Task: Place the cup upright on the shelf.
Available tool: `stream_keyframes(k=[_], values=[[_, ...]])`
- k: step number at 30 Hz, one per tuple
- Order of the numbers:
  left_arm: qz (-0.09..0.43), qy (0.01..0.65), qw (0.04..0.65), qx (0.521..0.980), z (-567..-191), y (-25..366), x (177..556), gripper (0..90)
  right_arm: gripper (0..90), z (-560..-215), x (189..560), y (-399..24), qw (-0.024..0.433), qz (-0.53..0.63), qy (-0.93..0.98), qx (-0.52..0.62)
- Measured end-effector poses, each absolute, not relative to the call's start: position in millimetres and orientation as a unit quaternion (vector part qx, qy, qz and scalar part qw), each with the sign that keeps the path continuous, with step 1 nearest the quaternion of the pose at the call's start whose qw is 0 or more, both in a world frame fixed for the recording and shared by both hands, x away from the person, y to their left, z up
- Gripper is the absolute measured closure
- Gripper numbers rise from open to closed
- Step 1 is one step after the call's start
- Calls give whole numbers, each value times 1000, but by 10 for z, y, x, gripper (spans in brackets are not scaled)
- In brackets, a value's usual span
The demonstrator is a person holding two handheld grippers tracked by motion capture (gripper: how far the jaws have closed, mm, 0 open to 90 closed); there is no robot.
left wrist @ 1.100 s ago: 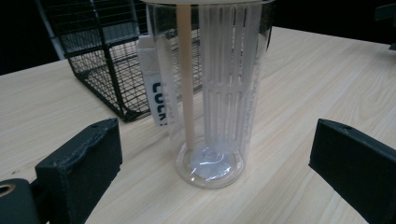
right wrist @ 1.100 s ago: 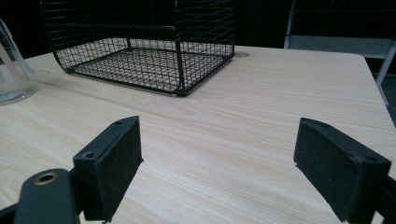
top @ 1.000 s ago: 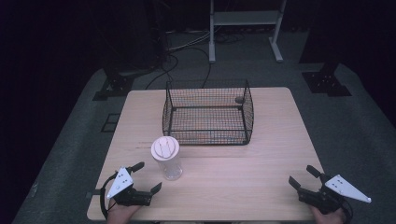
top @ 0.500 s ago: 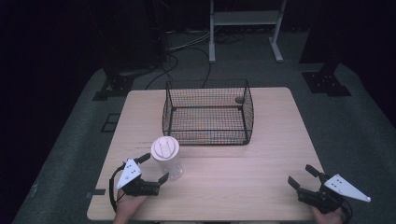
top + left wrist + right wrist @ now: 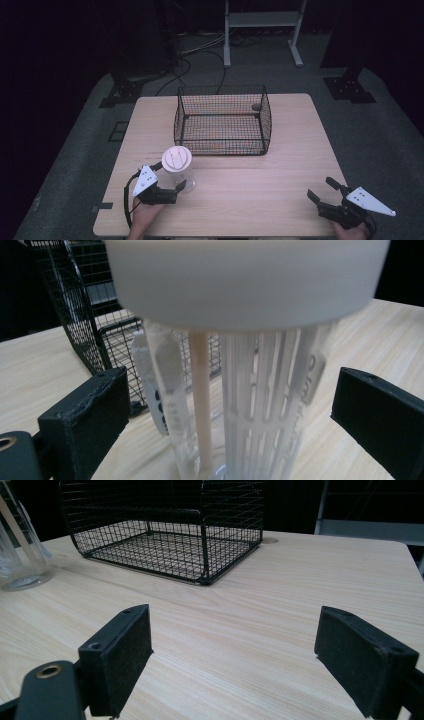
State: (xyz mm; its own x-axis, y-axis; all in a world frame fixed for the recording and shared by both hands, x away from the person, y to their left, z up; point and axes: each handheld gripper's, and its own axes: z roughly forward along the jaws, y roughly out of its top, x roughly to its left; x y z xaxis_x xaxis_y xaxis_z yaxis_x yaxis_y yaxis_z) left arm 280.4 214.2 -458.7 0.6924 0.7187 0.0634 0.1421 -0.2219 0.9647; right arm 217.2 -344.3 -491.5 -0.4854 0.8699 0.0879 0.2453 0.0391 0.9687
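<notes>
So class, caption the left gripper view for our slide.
Open left gripper straddles a clear lidded container, wire basket behind.

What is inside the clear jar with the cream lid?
Inside the clear jar stand a cream stem and a slotted white insert; the cream lid covers their tops.

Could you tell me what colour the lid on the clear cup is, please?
The lid is cream-white, atop the clear cup; it shows best in the high view.

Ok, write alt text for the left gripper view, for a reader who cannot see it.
A clear plastic tumbler with a white lid and a pale straw stands upright on a light wooden table, between the open black jaws of the left gripper. A black wire basket sits behind it, at the left.
</notes>
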Motion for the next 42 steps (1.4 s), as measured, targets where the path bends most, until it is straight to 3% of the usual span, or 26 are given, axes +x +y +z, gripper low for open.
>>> stream_keyframes(k=[24,42], values=[[247,310,595,699,-4482,2051,2920,26,142,-4912,2188,-3429,281,553,665,417],[232,306,591,710,-4472,2079,2968,51,142,-4901,2198,-3428,282,555,665,413]])
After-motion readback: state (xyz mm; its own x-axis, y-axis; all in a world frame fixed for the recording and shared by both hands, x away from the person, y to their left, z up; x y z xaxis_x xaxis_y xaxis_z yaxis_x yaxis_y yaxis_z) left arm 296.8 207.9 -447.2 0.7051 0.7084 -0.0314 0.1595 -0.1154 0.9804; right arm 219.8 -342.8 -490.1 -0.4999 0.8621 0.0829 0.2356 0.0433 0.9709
